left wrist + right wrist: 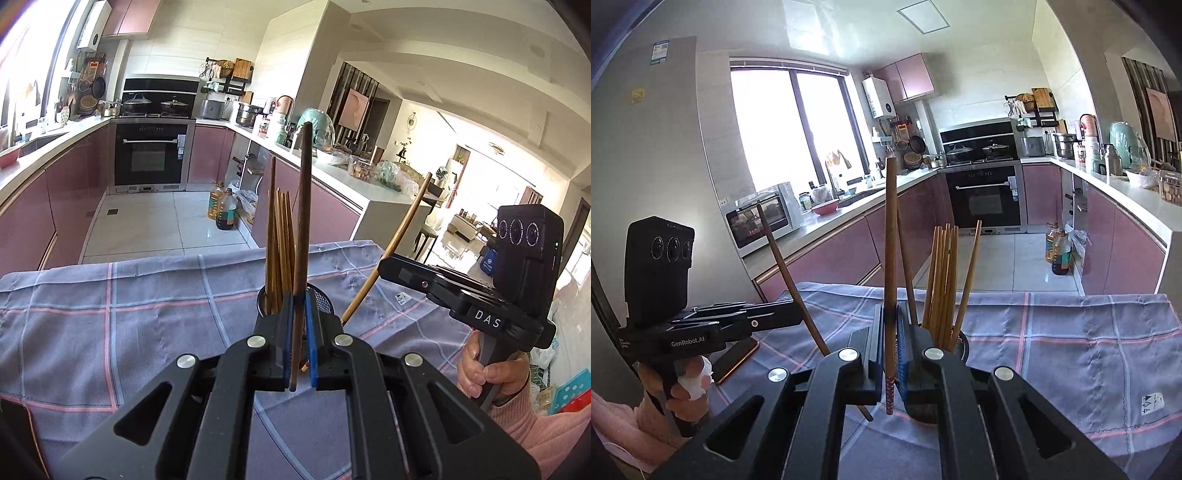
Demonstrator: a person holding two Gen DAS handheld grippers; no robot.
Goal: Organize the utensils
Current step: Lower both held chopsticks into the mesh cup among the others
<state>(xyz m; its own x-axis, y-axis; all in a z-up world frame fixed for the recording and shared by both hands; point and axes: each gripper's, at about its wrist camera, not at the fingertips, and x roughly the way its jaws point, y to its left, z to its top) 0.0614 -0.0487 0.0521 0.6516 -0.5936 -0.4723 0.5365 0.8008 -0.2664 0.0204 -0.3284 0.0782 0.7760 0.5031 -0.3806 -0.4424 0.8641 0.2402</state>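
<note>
A black mesh holder stands on the checked cloth with several brown chopsticks upright in it. My left gripper is shut on a dark brown chopstick, held upright just in front of the holder. My right gripper is shut on a lighter chopstick with a patterned red end, also upright, beside the holder and its chopsticks. In the left wrist view the right gripper's chopstick slants up at the right. In the right wrist view the left gripper's chopstick slants at the left.
The table wears a blue-grey cloth with pink and white lines. A phone lies at its left edge. Beyond are pink kitchen cabinets, an oven, oil bottles on the floor and a cluttered counter.
</note>
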